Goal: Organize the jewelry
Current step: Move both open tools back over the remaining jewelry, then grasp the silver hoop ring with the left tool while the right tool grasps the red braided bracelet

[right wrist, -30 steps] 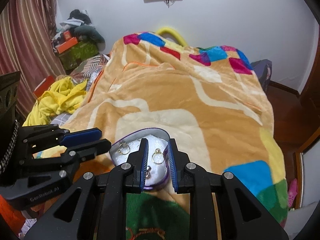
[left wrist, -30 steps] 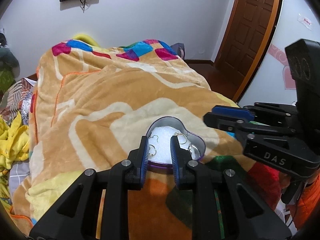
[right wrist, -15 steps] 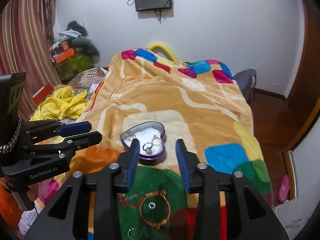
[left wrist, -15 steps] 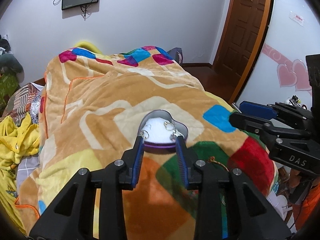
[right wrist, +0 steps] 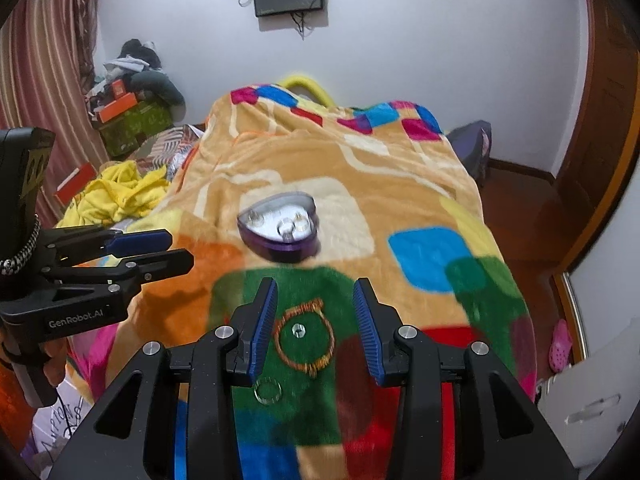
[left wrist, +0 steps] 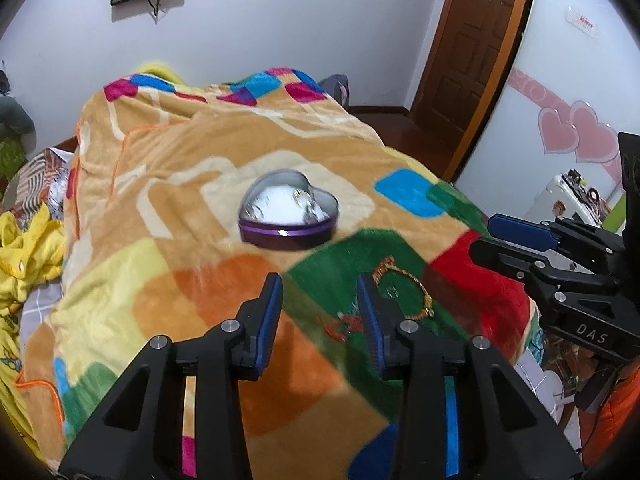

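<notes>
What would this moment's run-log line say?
left gripper: open, empty | right gripper: open, above bracelet | heart tin: holds rings | loose ring: on blanket

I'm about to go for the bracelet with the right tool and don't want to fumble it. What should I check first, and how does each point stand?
1. Right tool open: ok, jaws wide apart with nothing between them.
2. Bracelet lined up: ok, it lies on the green patch between the right tool's fingers.
3. Small ring clear of the grasp: cannot tell, it lies close beside the bracelet.
4. Heart-shaped tin open to receive: ok, no lid on it, rings inside.
5. Left tool out of the way: ok, open and off to the side.
6. Image sharpness: not ok, both views are blurred.
</notes>
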A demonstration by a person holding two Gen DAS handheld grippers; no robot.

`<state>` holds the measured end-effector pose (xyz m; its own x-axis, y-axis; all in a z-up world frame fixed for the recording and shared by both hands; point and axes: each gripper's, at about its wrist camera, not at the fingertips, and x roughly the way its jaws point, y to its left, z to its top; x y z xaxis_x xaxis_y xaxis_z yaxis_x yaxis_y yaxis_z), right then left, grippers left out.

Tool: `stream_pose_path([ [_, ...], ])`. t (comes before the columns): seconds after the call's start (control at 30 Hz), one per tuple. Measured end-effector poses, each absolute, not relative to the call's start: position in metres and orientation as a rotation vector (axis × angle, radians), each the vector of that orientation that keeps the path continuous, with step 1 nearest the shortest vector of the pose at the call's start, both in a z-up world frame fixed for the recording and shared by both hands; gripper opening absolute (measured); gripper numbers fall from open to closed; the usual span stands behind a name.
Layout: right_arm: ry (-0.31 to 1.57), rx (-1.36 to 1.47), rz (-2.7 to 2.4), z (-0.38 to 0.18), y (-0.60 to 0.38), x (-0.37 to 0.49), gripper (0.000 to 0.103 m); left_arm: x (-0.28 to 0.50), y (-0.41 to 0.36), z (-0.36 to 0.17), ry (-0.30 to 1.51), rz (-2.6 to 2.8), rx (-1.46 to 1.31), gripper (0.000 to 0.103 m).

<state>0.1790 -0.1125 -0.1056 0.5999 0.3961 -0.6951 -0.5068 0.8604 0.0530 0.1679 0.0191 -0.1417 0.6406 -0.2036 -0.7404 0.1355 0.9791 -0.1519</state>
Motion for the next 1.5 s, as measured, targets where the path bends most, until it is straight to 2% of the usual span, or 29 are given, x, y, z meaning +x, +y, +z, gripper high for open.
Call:
stream_pose_path([
  [0.53, 0.871, -0.070, 0.431, -0.141, -0.156, 0.155, 0.036, 0.162, -0.049, -0.185, 0.979, -0.329, -0.051, 0.038],
  [0.83, 0.895, -0.031, 0.415, -0.148, -0.169, 0.155, 0.036, 0.157, -0.064, -0.200, 1.001, -0.363, -0.038, 0.037],
  [0.97, 0.898, -0.028, 0.421, -0.149, -0.167, 0.157, 0.036, 0.154, -0.063, -0.205, 0.992, -0.346, -0.012, 0.022],
  [1.0, 0.899, -0.027, 0.422, -0.150, -0.166, 0.158, 0.036, 0.154, -0.061, -0.206, 0.991, -0.344, -0.013, 0.021],
  [1.5, 0.944, 0.023, 0.469, -0.173, -0.136, 0.181, 0.036, 0.162, -0.023, -0.201, 0.972, -0.270, -0.077, 0.021],
])
